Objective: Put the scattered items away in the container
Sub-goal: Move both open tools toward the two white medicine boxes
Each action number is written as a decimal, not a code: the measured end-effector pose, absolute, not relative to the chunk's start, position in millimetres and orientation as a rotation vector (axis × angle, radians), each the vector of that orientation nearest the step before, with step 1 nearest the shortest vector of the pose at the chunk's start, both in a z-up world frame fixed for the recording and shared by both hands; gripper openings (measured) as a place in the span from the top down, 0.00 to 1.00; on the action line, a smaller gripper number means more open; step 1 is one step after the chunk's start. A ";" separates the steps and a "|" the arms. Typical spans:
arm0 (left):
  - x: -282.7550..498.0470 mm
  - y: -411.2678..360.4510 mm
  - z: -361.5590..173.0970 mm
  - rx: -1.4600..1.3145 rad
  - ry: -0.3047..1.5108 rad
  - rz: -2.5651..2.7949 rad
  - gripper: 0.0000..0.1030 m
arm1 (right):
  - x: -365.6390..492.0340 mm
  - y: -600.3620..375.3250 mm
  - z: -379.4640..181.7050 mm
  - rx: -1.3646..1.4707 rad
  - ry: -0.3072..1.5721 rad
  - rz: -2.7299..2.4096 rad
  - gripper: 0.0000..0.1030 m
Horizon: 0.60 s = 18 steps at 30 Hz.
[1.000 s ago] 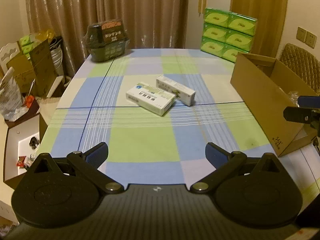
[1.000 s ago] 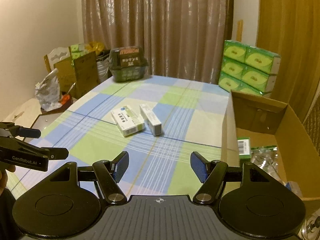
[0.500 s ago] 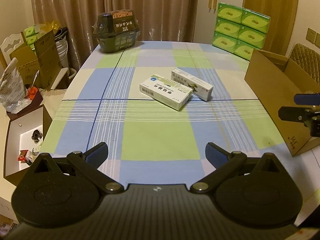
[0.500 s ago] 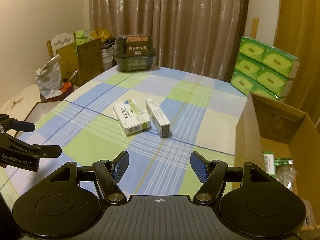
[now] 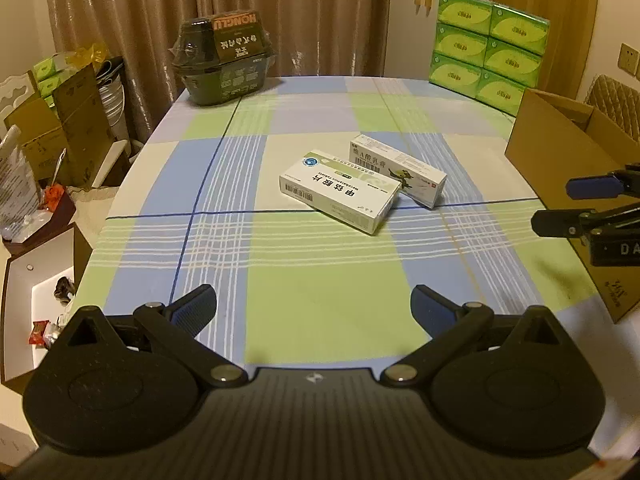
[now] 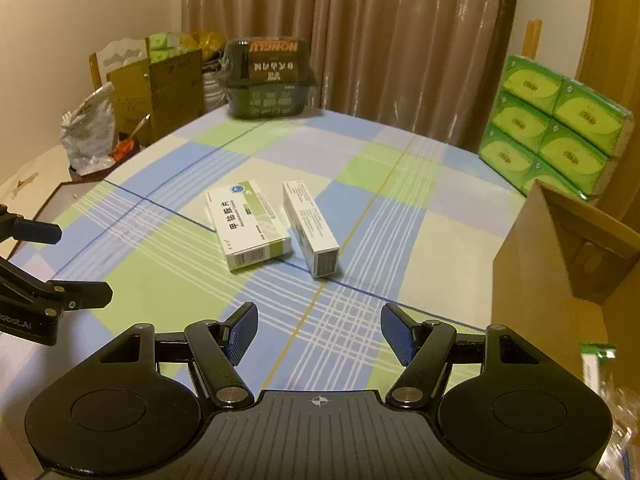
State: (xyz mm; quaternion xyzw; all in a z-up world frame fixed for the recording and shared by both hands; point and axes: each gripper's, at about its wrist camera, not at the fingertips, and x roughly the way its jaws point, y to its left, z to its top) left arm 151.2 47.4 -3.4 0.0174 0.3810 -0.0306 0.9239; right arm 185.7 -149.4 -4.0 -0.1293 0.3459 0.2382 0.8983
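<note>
Both claws are spread wide w/ nothing in them: left claw (image 5: pixel 314 308) and right claw (image 6: pixel 319 332) hover over the near edge of the surface (image 5: pixel 320 292). The two strays sit mid-surface: the wide white box (image 6: pixel 246 229) and the narrow box (image 6: pixel 310 229), touching or nearly so, hard to tell tbh. The cardboard container (image 6: pixel 560 264) stands at the right edge. Imo I'd take the narrow one w/ the right claw, jaws across its short width, lift straight up so it doesn't drag its neighbor, then drop it in over the container's near wall.
</note>
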 end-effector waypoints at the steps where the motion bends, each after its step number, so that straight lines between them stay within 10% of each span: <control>1: 154.9 47.1 -5.3 0.038 0.783 -0.065 0.01 | 189.7 -147.6 -6.5 -0.271 0.719 0.495 0.36; 18: 212.9 53.3 -34.4 0.040 0.787 -0.076 0.02 | 266.7 -115.8 -51.1 -0.315 0.760 0.520 0.37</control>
